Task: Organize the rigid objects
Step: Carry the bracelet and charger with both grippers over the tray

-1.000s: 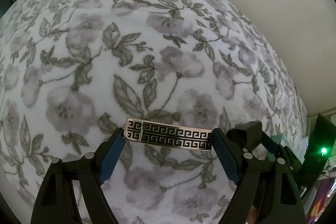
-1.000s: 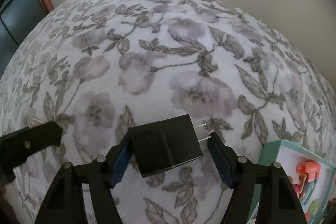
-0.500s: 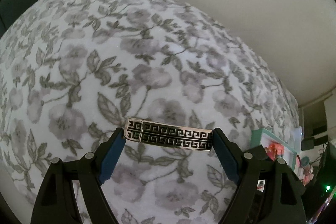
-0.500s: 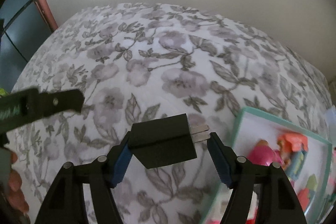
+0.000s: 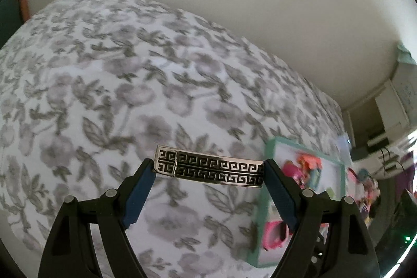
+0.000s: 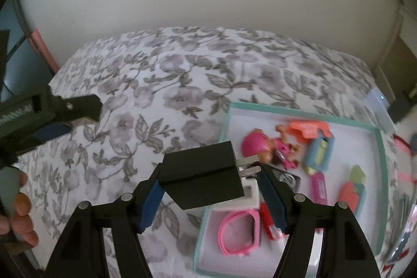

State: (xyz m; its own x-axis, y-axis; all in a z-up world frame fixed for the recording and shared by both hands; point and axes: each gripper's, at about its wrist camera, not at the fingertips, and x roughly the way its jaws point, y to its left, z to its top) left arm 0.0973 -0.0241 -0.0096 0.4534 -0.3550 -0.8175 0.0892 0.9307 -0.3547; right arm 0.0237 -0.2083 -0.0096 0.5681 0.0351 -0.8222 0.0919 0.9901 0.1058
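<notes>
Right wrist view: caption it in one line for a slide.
Right tongs clamp a black plug adapter above a floral bedspread, beside a teal-rimmed tray of small toys.

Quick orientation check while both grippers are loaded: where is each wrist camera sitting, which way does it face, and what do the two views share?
Left wrist: sits on the left gripper, looking down along its fingers at the patterned metal bracelet it clamps, above the floral bedspread.
Right wrist: sits on the right gripper, looking down at the black plug adapter it clamps; a hand shows at the left edge.
Shared: bedspread, teal-rimmed tray of toys, pale wall.
</notes>
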